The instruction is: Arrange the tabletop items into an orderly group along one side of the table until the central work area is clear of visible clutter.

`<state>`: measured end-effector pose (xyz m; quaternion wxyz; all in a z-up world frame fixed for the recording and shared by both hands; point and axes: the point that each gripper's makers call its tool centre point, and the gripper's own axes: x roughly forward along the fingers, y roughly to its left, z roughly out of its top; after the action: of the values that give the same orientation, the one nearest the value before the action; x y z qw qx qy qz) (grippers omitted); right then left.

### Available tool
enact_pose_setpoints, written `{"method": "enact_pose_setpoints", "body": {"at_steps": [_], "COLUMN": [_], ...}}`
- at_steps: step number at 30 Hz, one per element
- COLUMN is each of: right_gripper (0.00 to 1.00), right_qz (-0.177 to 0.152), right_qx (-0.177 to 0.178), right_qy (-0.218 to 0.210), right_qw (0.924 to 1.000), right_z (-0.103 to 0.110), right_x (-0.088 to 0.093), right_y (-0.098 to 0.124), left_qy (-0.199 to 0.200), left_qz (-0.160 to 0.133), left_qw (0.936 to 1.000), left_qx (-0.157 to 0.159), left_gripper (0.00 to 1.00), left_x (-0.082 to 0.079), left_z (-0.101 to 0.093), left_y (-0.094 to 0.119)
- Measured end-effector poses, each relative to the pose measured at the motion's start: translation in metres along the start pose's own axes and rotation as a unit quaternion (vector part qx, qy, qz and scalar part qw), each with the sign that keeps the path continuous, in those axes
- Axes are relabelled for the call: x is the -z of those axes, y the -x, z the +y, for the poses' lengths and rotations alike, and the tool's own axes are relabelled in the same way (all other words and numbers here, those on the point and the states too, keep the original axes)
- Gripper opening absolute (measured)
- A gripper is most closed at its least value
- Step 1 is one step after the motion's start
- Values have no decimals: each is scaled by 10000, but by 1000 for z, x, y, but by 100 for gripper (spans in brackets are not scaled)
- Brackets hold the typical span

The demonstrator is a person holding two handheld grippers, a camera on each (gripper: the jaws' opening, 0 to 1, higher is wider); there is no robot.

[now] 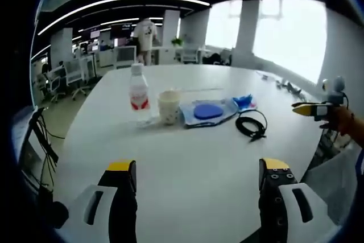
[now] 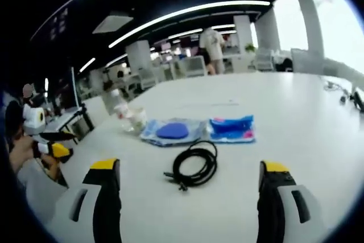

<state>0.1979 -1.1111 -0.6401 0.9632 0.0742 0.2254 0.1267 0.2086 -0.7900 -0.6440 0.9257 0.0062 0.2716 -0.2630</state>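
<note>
Left gripper view: bottle (image 1: pixel 139 95) upright

Blurred bottle (image 2: pixel 120 104) beside cup (image 2: pixel 137 119)

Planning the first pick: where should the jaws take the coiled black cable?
Probably across the bunched strands of the black cable at the loop's near edge, coming from above; it lies flat on the table, so only a top-down pinch fits.
</note>
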Motion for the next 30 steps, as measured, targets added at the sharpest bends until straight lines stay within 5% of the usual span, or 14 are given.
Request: {"method": "enact_pose_setpoints", "body": {"at_steps": [30], "right_gripper": [100], "right_qz": [-50], "right_qx": [3], "right_qy": [138], "right_qw": [9999], "right_z": [12], "right_x": [17], "right_y": [33], "left_qy": [-191], "left_qz": [74], "left_qw": [9998], "left_qx": [-41], "left_gripper": [91], "left_x": [7], "left_z": [-2], "left_y": [2]}}
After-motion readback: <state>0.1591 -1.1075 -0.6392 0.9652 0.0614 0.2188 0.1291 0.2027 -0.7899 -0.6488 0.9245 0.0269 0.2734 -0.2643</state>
